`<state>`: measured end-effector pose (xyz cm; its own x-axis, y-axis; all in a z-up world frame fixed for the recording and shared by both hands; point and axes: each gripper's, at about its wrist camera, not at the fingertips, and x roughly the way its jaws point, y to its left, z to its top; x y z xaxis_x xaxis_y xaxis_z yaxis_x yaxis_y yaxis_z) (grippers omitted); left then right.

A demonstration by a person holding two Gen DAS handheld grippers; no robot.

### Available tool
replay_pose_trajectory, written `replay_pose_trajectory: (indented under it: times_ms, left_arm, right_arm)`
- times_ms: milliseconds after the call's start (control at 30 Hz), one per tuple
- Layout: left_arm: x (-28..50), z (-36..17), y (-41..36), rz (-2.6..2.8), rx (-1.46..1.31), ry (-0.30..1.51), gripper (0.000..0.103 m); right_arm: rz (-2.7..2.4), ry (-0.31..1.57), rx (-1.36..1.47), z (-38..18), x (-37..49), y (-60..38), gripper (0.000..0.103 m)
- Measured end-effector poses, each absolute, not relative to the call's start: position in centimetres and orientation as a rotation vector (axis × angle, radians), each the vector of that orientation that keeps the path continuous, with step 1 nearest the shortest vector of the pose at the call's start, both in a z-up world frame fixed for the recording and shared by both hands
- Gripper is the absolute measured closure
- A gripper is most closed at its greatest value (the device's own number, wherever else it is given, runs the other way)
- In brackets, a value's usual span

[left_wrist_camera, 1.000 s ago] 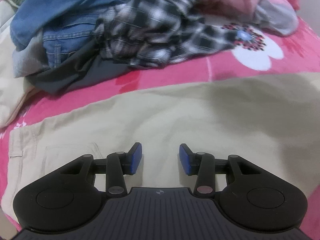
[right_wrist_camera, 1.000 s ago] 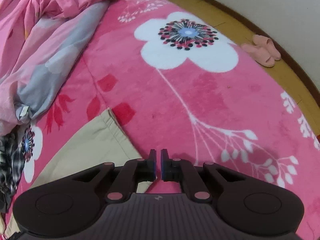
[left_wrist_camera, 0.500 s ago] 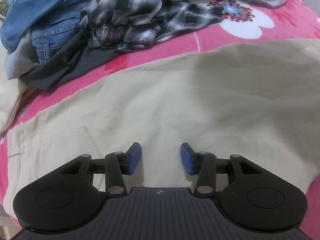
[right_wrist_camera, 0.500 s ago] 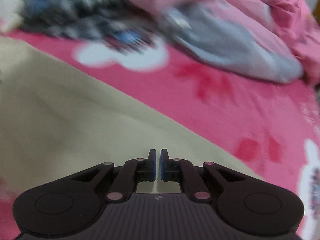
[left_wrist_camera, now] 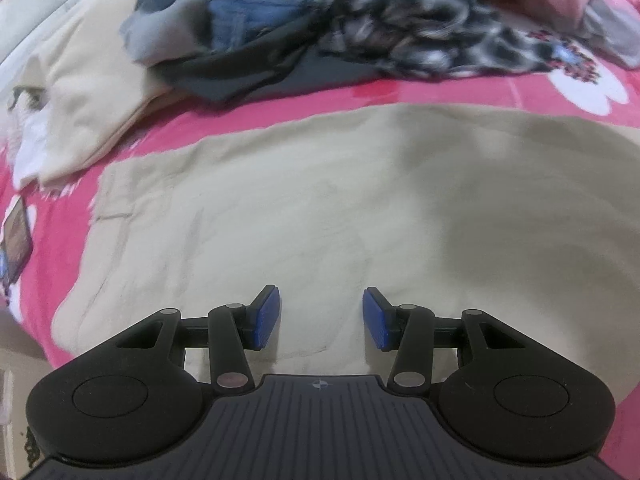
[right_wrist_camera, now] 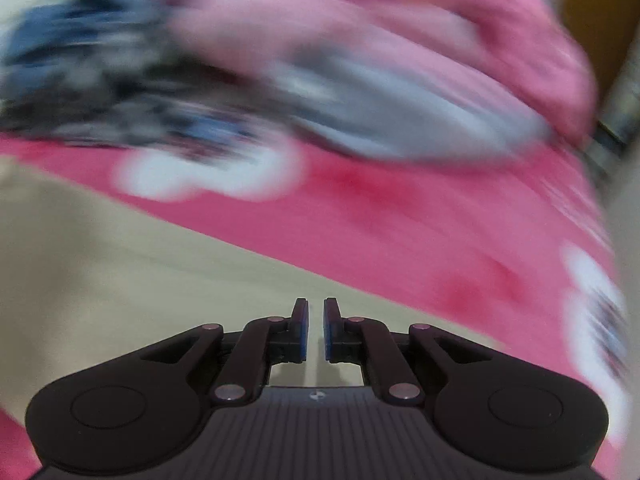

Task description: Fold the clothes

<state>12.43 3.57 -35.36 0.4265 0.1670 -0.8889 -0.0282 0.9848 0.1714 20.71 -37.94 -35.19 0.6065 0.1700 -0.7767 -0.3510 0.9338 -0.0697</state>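
The beige trousers lie flat on the pink bedspread, running left to right under both grippers: left gripper apart and empty, right gripper nearly together, empty.

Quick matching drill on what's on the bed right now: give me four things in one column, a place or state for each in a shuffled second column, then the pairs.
Things:
1. beige garment
2. plaid shirt
3. left gripper
4. right gripper

Places or states:
A. jaws nearly together, nothing between them
B. spread flat on the pink blanket
C. jaws apart, nothing between them
D. crumpled in the pile at the far side, beside the denim

Pairs: 1-B, 2-D, 3-C, 4-A
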Motion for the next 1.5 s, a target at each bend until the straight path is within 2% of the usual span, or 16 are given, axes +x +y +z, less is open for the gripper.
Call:
replay_pose_trajectory:
  times_ms: [133,233,367,533,600,633,667,800,933,1100,1133,1167,1267,1333,1400,1500]
  left_arm:
    - [11.9,-35.7,4.8,0.136,0.201,1.133,0.057]
    - [11.7,-35.4,6.3,0.135,0.199,1.128,0.057]
    - [11.7,-34.7,8.9,0.125,0.157,1.115,0.057]
    - [11.6,-34.0,11.6,0.099,0.152,1.122,0.057]
    - [11.4,-33.8,12.6,0.088,0.152,1.128,0.057]
    - [11.4,-33.7,13.0,0.081,0.153,1.131,0.057]
    - [11.3,-33.6,13.4,0.072,0.157,1.136,0.057]
    - [11.0,-33.5,14.4,0.011,0.176,1.157,0.057]
    - [10.7,-34.4,14.4,-0.064,0.237,1.160,0.056]
    - [10.8,-35.4,15.0,-0.113,0.250,1.156,0.055]
    - [10.8,-35.5,15.1,-0.119,0.250,1.154,0.054]
    - [10.8,-35.6,15.2,-0.125,0.251,1.152,0.053]
    - [10.9,-35.8,15.5,-0.141,0.254,1.147,0.049]
    - [10.9,-35.9,15.8,-0.149,0.245,1.146,0.049]
    - [11.0,-36.0,16.1,-0.156,0.227,1.147,0.048]
    - [11.0,-36.1,16.3,-0.156,0.209,1.147,0.048]
  right_arm:
    - [0.548,0.826,-0.231,-36.5,22.7,-28.6,0.096]
    - [0.416,0.915,-0.333,-39.5,25.4,-26.6,0.096]
    - [-0.032,0.943,-0.242,-38.2,27.2,-32.5,0.094]
    - [-0.138,0.874,-0.071,-32.8,21.3,-36.2,0.091]
    - [-0.091,0.844,-0.055,-31.1,18.0,-34.2,0.073]
    - [-0.060,0.832,-0.047,-30.3,16.2,-33.1,0.055]
    - [-0.016,0.826,-0.038,-30.1,15.0,-31.4,0.047]
    - [0.191,0.832,-0.010,-30.0,10.6,-22.9,0.039]
    - [0.515,0.856,-0.139,-31.1,8.0,-12.5,0.041]
    - [0.721,0.797,-0.537,-34.5,4.6,-3.3,0.044]
    - [0.711,0.797,-0.598,-35.4,4.5,-2.4,0.052]
    - [0.700,0.808,-0.662,-36.5,4.5,-1.9,0.069]
    - [0.724,0.785,-0.840,-38.1,4.2,-2.0,0.092]
    - [0.737,0.784,-0.861,-37.6,3.9,-2.6,0.094]
    - [0.745,0.810,-0.882,-37.8,3.7,-3.4,0.102]
    - [0.712,0.881,-0.953,-39.3,3.2,-5.2,0.102]
